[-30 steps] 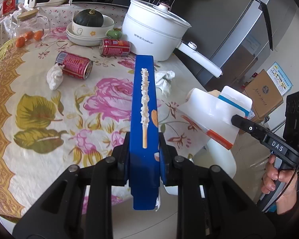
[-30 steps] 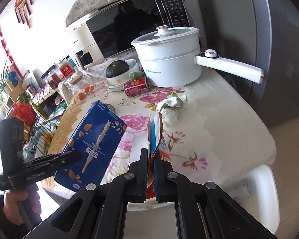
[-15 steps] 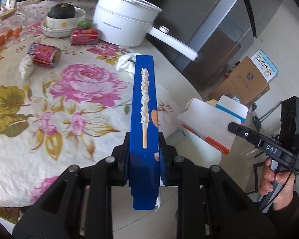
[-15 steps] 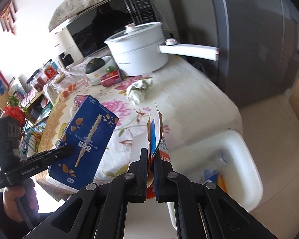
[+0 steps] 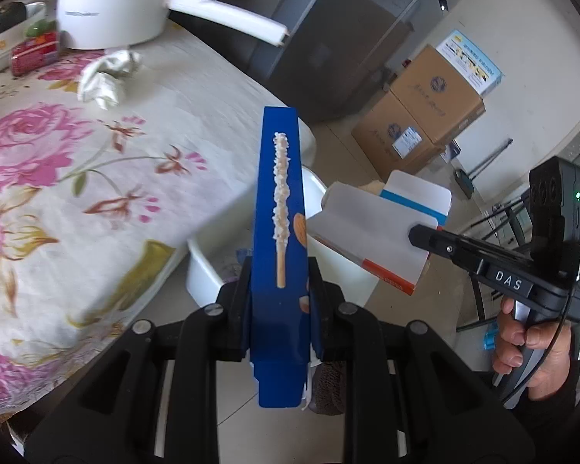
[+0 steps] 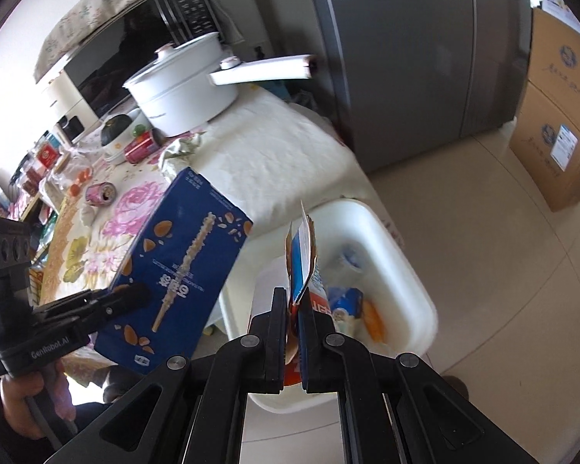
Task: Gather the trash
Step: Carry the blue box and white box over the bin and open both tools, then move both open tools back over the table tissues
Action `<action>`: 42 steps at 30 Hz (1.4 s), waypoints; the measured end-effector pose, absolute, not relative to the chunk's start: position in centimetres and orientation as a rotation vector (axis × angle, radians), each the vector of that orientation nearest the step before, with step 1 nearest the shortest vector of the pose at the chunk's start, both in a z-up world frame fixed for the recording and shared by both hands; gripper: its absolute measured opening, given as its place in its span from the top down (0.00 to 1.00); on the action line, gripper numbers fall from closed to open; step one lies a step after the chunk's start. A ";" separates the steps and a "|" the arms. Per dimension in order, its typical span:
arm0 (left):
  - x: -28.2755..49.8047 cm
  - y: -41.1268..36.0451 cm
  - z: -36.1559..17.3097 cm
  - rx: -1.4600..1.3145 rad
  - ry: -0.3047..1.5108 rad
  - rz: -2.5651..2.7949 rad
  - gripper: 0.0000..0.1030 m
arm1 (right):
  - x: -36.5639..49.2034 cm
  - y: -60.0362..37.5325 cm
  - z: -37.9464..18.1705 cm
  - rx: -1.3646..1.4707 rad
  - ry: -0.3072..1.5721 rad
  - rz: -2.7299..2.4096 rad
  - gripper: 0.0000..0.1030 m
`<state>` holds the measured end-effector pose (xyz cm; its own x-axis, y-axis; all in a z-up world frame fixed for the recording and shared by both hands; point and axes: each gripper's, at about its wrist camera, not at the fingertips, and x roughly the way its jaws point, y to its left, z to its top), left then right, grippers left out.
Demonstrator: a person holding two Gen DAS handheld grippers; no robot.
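Now we count two boxes above the white bin (image 6: 400, 247): left gripper (image 5: 278, 290) pinches one blue snack box (image 5: 276, 208), right gripper (image 6: 294, 301) pinches one flattened carton (image 6: 301, 255).

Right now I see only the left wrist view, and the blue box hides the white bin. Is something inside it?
Observer: Yes. The white bin holds a blue and white can and an orange piece.
Operator: Is the torn carton over the bin?
Observer: It seems so. The torn carton, clamped in the right hand-held gripper, lines up with the bin's left part.
Operator: And my blue box?
Observer: The blue box, in the left hand-held gripper, appears left of the bin, not over it.
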<state>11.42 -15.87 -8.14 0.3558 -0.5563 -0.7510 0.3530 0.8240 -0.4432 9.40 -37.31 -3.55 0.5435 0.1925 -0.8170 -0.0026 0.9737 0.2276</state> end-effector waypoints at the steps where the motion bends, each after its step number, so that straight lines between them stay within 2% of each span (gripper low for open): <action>1: 11.4 -16.5 -8.4 -0.212 1.062 -0.599 0.76 | 9.3 -37.7 -3.6 0.212 0.995 0.110 0.94; 7: 11.9 -18.5 -10.0 -0.145 1.102 -0.606 0.74 | 9.0 -38.9 -4.0 0.212 1.007 0.087 0.94; 9: 12.0 -18.5 -10.5 -0.126 1.104 -0.562 0.67 | 9.0 -39.1 -4.1 0.212 1.011 0.080 0.94; 11: 12.1 -18.2 -10.7 -0.123 1.108 -0.537 0.47 | 9.0 -39.4 -4.1 0.217 1.016 0.075 0.94; 15: 11.8 -17.9 -10.3 -0.074 1.097 -0.497 0.37 | 9.0 -39.6 -4.2 0.223 1.021 0.068 0.94; 17: 11.6 -17.5 -10.2 -0.054 1.094 -0.474 0.28 | 8.9 -39.6 -4.2 0.226 1.023 0.066 0.94; 25: 11.6 -16.8 -9.2 0.053 1.058 -0.378 0.12 | 9.1 -39.2 -4.3 0.230 1.032 0.068 0.94; 28: 11.9 -16.4 -9.2 0.064 1.060 -0.359 0.10 | 9.4 -39.3 -4.5 0.270 1.040 0.076 0.80; 30: 12.0 -16.0 -9.1 0.060 1.061 -0.350 0.09 | 9.5 -39.7 -4.7 0.327 1.056 0.076 0.54; 42: 12.5 -14.2 -8.4 0.013 1.067 -0.316 0.08 | 10.2 -38.3 -3.9 0.341 1.037 0.081 0.32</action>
